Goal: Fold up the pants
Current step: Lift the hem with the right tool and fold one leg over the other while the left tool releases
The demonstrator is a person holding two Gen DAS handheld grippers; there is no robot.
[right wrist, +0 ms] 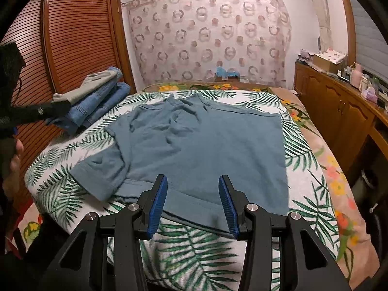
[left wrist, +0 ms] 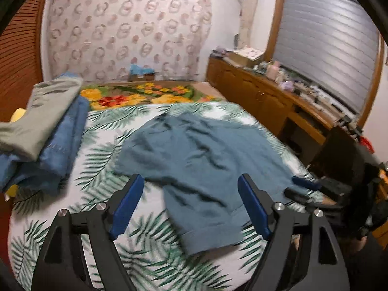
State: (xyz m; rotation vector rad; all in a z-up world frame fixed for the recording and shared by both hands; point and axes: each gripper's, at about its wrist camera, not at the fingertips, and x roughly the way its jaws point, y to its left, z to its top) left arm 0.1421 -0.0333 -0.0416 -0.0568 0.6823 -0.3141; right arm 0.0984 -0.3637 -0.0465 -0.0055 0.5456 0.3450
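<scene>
— Teal cotton, those pants (right wrist: pixel 201 145); where did they lie?

— Spread flat on the palm-leaf sheet (right wrist: pixel 198 249) of the bed, doubled over, with one cuffed leg end sticking out toward the stack of folded clothes (right wrist: pixel 97 101). That stack, denim with a grey-green piece on top, sat near the pants on the same sheet, beside the slatted wooden door (right wrist: pixel 77 31).

— And the left claw (left wrist: pixel 189 206)?

— Its blue pads stood wide apart above the pants' near leg, gripping nothing; the cloth lay loose under the gap.

— The right claw (right wrist: pixel 192 203)?

— Partly spread over the pants' near hem. The pads flanked the edge of the fabric, but no cloth was pinched between them. In the left wrist view it showed at the pants' far side, low over the sheet.

— Anything else near the pants?

— A flowered blanket (left wrist: pixel 135 94) lay beyond them.
</scene>
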